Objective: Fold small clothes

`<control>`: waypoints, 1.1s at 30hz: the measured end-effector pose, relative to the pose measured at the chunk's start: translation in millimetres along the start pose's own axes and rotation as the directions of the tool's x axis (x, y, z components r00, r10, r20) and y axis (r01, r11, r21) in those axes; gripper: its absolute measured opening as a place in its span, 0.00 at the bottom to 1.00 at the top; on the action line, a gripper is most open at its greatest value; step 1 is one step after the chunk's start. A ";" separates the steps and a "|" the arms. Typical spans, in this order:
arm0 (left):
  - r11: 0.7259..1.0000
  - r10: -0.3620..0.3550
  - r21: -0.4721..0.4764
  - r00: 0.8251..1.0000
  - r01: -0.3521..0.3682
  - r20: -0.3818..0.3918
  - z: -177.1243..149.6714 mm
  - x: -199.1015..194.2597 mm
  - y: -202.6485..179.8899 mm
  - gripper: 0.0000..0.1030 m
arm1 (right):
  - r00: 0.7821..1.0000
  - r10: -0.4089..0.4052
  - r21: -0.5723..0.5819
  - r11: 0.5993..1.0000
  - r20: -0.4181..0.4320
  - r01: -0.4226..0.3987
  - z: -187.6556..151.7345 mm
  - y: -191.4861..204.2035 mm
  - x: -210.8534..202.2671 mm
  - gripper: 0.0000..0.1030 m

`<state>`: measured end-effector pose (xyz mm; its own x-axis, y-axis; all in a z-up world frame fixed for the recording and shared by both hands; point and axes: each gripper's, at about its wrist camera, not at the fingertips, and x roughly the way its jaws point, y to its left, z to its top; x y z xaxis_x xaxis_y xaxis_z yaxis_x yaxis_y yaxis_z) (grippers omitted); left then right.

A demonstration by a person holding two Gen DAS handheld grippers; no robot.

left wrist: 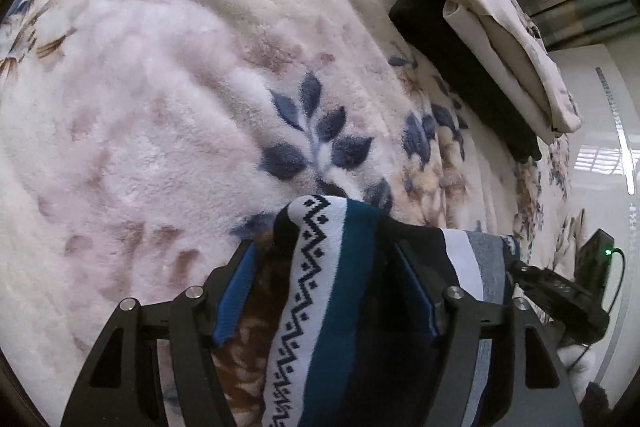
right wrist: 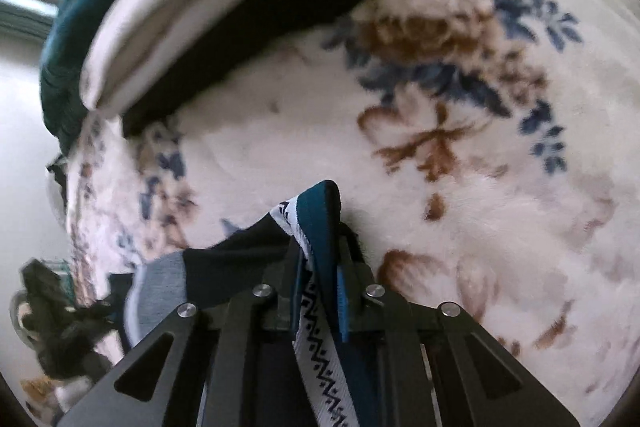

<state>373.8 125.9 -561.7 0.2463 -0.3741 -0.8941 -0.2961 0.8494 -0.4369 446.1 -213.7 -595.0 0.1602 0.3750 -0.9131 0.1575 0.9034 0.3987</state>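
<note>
A small knitted garment (left wrist: 324, 291) with teal, black, white and grey stripes and a black zigzag pattern hangs above a floral fleece blanket (left wrist: 160, 107). My left gripper (left wrist: 324, 255) stands wide open, and the garment's folded edge drapes between its blue pads, closer to the right one. My right gripper (right wrist: 318, 259) is shut on another part of the same garment (right wrist: 320, 223), whose teal and patterned band sticks up past the fingertips. The rest of the garment trails left in the right wrist view.
A stack of folded clothes, cream on black (left wrist: 492, 39), lies on the blanket at the right; it also shows in the right wrist view (right wrist: 180, 19) beside a dark teal cloth (right wrist: 76, 27). A black device with a green light (left wrist: 596, 251) sits at the blanket's edge.
</note>
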 end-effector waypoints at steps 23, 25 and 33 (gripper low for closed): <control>0.927 -0.374 -0.060 0.923 0.369 -0.095 -51.5 6.9 22.5 0.82 | 0.643 0.530 0.126 0.816 -0.553 -0.564 -59.8 1.4 78.1 0.77; 0.921 -0.390 -0.044 0.917 0.387 -0.081 -51.3 6.4 17.2 0.42 | 0.657 0.513 0.094 0.821 -0.553 -0.563 -61.7 12.8 81.0 0.77; 0.910 -0.414 -0.028 0.907 0.413 -0.072 -32.6 -29.8 -5.1 0.26 | 0.739 0.492 0.045 0.844 -0.461 -0.534 -64.6 19.0 42.8 0.38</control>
<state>337.9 120.6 -536.0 0.2798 -0.7178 -0.6376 -0.1932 0.6084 -0.7697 393.0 -167.1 -632.0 -0.2530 0.8172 -0.5179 0.0913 0.5531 0.8281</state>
